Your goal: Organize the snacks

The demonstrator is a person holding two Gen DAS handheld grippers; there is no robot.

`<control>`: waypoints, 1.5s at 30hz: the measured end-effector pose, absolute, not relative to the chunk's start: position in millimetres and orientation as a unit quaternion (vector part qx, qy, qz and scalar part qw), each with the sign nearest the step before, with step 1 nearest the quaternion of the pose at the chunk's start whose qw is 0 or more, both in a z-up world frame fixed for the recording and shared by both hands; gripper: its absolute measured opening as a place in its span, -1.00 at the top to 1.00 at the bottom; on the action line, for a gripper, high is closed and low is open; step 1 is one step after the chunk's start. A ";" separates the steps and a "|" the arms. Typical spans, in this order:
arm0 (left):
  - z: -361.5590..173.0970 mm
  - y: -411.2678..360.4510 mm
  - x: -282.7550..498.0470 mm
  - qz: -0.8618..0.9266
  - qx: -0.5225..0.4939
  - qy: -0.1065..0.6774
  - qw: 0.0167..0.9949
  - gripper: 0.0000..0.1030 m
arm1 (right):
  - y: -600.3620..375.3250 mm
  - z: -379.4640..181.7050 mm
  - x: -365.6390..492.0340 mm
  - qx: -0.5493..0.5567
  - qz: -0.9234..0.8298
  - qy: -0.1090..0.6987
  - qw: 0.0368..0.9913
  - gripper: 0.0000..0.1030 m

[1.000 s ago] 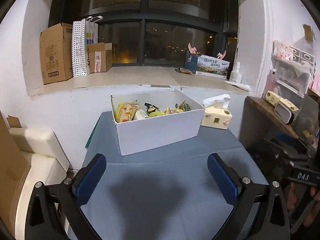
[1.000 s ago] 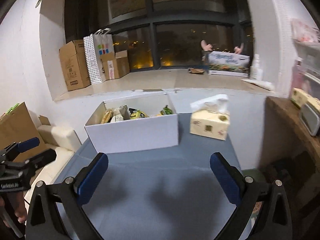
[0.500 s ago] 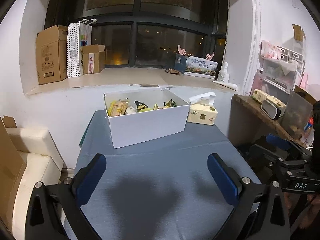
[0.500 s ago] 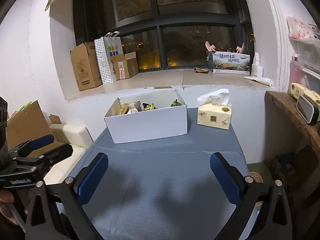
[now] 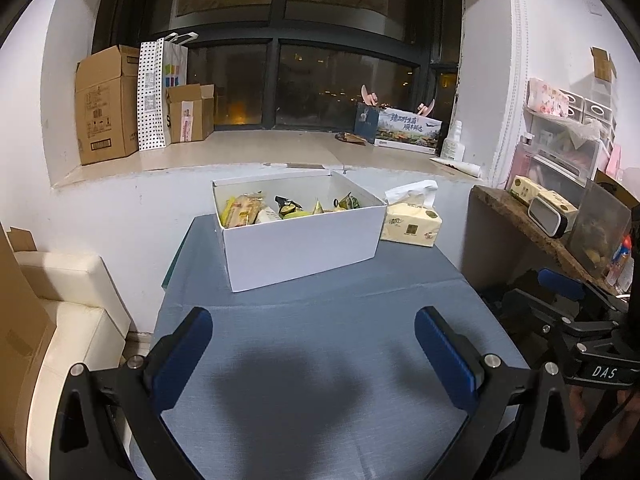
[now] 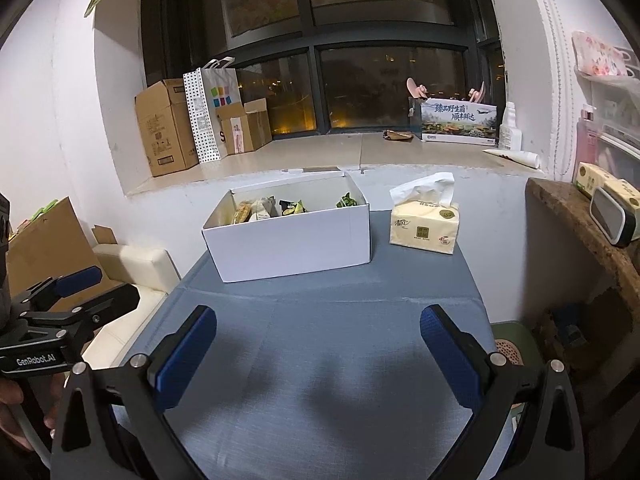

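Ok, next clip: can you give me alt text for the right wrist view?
A white box of snacks sits on a blue-grey table, a tissue pack apart to its right. The right gripper is open and empty in the foreground; the left gripper shows at the left edge. Behind are a dark window and cardboard boxes on the sill.

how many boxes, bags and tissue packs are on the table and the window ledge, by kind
white open cardboard box of snacks: 1
brown cardboard boxes: 2
printed blue gift box: 1
white dotted paper bag: 1
yellow soft tissue pack: 1
total: 6
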State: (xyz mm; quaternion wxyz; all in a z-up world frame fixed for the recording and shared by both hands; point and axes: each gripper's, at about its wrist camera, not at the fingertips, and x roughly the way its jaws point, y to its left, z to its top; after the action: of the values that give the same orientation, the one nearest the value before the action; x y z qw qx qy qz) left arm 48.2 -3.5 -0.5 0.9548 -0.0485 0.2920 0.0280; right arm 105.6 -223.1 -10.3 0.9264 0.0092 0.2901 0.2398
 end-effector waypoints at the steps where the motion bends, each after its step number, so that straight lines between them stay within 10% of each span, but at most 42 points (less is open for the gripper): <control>1: -0.8 -2.7 48.2 0.027 -0.051 0.292 0.955 -1.00 | -222.6 -10.3 106.1 0.008 0.238 0.291 0.927 -1.00; 45: -9.5 -10.9 53.3 0.017 -0.042 0.305 0.951 -1.00 | -219.8 -13.3 107.4 0.008 0.231 0.301 0.925 -1.00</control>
State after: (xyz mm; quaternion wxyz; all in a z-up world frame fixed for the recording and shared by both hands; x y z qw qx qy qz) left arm 53.3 -10.9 -9.5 0.9512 -0.0420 0.3053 0.0172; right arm 107.4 -219.8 -13.3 0.9252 0.0079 0.3009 0.2312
